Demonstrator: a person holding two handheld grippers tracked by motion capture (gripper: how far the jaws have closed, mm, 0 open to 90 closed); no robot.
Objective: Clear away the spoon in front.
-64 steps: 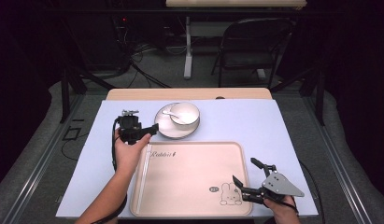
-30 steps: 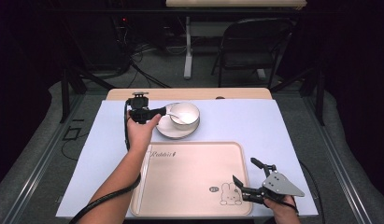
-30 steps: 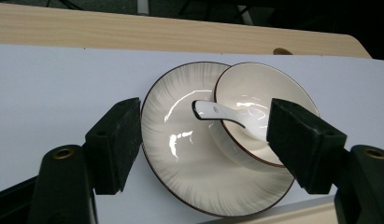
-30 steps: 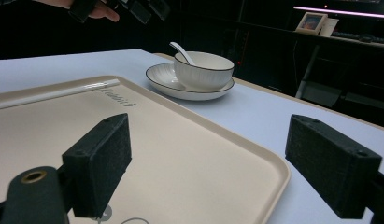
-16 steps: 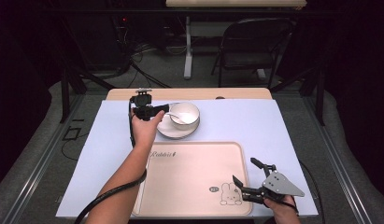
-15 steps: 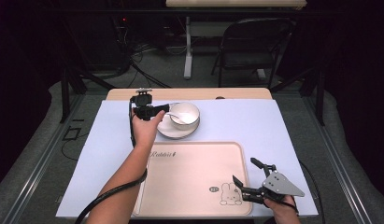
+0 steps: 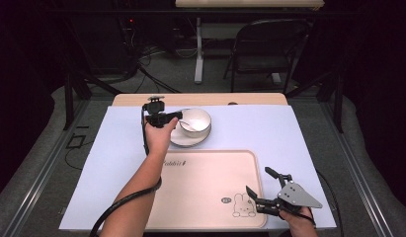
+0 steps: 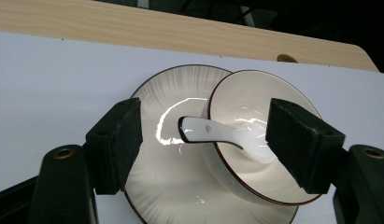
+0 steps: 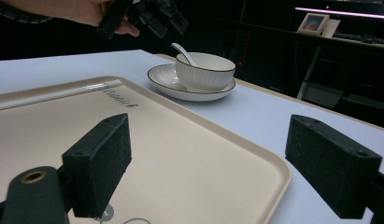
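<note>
White spoon (image 8: 224,137) lies in the bowl (image 8: 273,112) at frame centre, between the left gripper's (image 8: 203,144) wide jaws; right gripper (image 7: 263,191) wide too.

A white bowl (image 8: 264,154) edged with a thin dark rim line is being shown, faint ribbing being seen on its outer wall. A white spoon (image 8: 222,136) with a dark outline is being carried in it. The plate (image 8: 180,186) beneath is being shown in white with a dark rim and fine radial streaks. A beige tray (image 7: 210,192) is being marked by dark lettering and a rabbit drawing. The worktop (image 7: 289,128) is being covered in pale lavender-white, a light wood edge being left bare. Black fingers (image 8: 116,142) are being shown.
</note>
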